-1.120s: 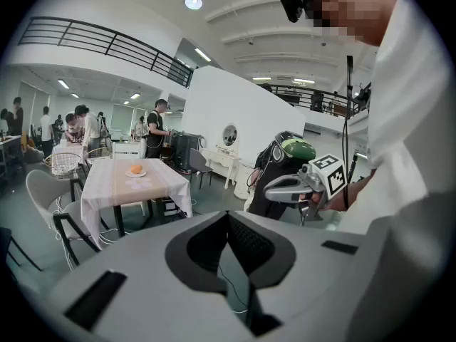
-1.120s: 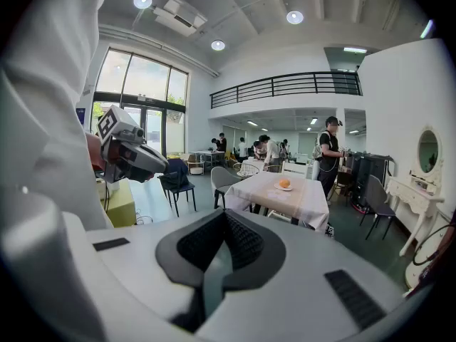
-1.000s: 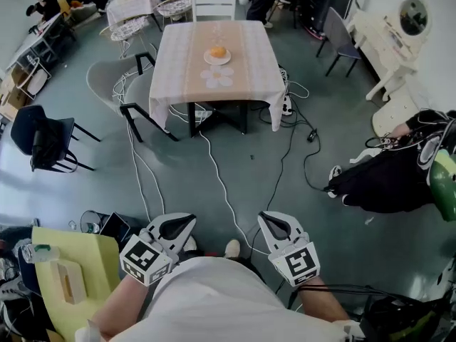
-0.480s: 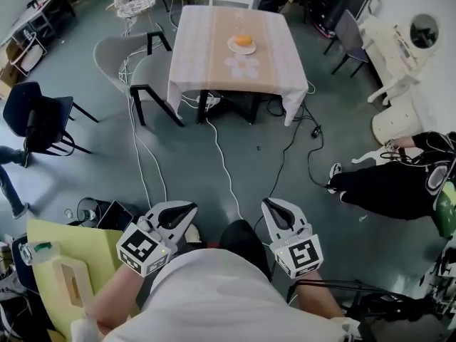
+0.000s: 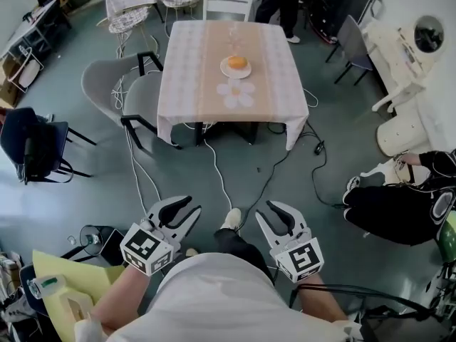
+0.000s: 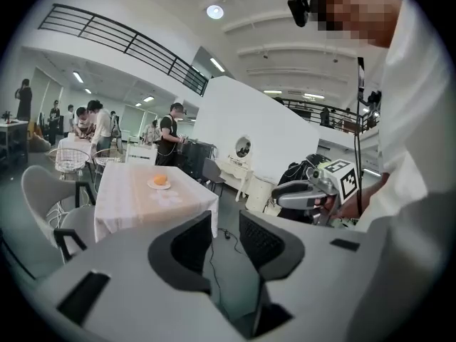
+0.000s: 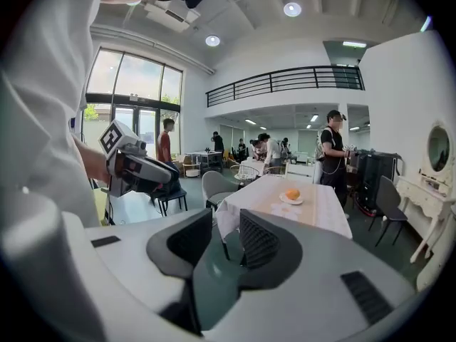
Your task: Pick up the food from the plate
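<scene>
Close to the person's body, the left tongs and the right tongs hang side by side over the grey floor, both opening, with nothing in the gap between their jaws. Well beyond them stands the cloth-covered desk. The orange food sits on a white plate towards the desk's far side, well apart from both tongs.

Orange food, white plate, pink-white checked tablecloth w/ peach centre, grey-green floor, blk chair
</scene>
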A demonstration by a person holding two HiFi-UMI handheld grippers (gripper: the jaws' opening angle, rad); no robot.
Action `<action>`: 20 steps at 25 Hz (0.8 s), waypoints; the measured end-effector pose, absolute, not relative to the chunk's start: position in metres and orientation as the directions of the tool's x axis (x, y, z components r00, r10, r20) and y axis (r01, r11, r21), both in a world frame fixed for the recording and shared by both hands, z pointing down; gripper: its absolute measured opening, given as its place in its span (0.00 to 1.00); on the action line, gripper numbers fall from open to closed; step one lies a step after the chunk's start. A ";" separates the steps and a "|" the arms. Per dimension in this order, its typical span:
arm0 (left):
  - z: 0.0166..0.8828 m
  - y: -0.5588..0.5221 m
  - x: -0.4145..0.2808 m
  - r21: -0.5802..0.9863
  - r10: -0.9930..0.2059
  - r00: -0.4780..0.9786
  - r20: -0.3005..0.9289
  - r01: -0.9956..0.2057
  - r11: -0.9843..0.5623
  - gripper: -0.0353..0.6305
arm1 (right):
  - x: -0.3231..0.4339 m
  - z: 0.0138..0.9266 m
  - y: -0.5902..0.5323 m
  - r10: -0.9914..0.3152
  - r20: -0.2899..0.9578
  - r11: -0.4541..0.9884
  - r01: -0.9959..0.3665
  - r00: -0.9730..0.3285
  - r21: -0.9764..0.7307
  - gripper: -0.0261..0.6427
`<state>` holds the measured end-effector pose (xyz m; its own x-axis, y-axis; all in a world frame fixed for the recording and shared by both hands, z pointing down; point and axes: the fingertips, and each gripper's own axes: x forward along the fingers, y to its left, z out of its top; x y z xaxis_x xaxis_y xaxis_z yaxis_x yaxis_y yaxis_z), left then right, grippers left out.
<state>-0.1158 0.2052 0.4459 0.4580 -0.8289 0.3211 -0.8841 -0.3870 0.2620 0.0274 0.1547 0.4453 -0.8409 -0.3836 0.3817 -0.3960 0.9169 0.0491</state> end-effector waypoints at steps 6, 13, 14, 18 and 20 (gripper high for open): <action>0.424 0.082 -0.120 0.172 -0.833 0.449 0.324 -0.893 -0.415 0.27 | 0.036 0.428 0.061 -0.393 0.349 0.916 -0.394 -0.851 0.071 0.22; 0.442 -0.034 -0.143 0.114 -0.787 0.476 0.392 -0.874 -0.472 0.33 | 0.054 0.440 -0.011 -0.467 0.387 0.869 -0.493 -0.795 0.037 0.23; 0.448 -0.052 -0.150 0.101 -0.780 0.477 0.404 -0.871 -0.481 0.34 | 0.053 0.442 -0.021 -0.477 0.391 0.862 -0.505 -0.787 0.034 0.23; 0.472 -0.134 -0.180 0.053 -0.744 0.501 0.442 -0.843 -0.536 0.38 | 0.048 0.451 -0.067 -0.540 0.424 0.812 -0.583 -0.728 0.034 0.25; 0.484 -0.175 -0.194 0.039 -0.716 0.521 0.465 -0.820 -0.572 0.39 | 0.043 0.449 -0.090 -0.587 0.432 0.771 -0.636 -0.684 0.040 0.25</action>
